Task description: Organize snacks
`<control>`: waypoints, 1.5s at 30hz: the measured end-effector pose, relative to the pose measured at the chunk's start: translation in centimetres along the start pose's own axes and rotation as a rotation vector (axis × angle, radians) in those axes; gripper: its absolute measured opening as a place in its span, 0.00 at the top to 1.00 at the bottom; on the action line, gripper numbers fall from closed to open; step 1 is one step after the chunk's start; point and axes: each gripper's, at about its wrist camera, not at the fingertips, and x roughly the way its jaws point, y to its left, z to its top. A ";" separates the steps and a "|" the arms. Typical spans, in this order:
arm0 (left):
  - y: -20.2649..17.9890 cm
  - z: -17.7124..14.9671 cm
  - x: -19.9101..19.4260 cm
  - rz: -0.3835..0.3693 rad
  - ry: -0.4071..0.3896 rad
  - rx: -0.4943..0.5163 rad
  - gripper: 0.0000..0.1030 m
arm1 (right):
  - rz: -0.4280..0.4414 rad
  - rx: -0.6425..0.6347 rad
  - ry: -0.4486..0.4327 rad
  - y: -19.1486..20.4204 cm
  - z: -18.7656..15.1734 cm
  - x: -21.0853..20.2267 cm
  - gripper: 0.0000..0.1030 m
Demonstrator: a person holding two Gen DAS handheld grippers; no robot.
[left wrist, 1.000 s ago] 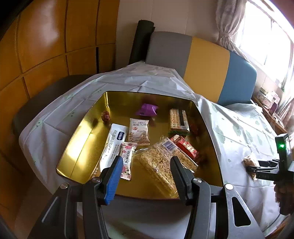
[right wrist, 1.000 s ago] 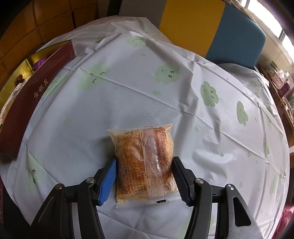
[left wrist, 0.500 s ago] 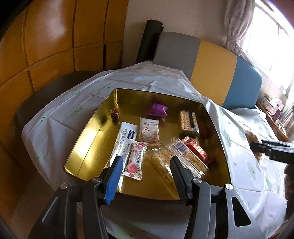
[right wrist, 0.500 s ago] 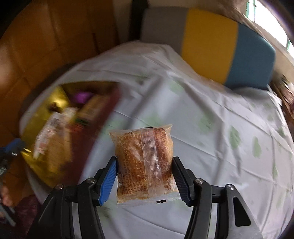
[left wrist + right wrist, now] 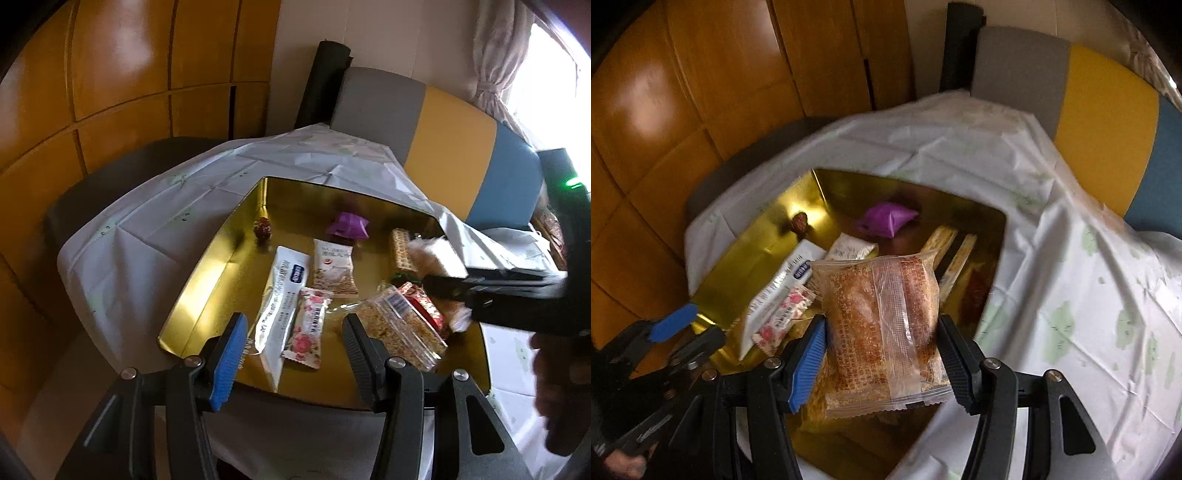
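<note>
We are gripping a clear packet of browned pastry in our right tool, both pads pinching its sides, and holding it above the gold tray on the cloth-covered desk. In the tray, a purple packet is lying at twelve o'clock from the pastry, a long white sachet at ten. Our left tool is hanging spread, pinching nothing, over the tray's near edge, above a rose-printed bar
</note>
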 end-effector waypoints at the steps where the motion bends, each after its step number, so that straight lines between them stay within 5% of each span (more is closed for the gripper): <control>1: 0.1 0.0 0.0 0.003 0.000 -0.003 0.47 | -0.006 0.002 0.017 0.0 0.1 0.9 0.41; 11: -0.1 -0.2 -1.1 0.053 -0.014 0.019 0.39 | -0.067 0.008 -0.058 0.8 -2.2 -0.6 0.30; 18: -1.1 -1.3 -3.2 0.047 -0.055 0.038 0.21 | -0.212 0.143 -0.179 0.6 -5.6 -4.7 0.30; 28: -3.5 -2.3 -5.1 0.010 -0.082 0.082 0.16 | -0.283 0.211 -0.233 0.0 -9.3 -7.6 0.30; 45: -4.0 -2.4 -5.4 0.009 -0.087 0.091 0.12 | -0.299 0.205 -0.236 0.0 -10.5 -8.1 0.30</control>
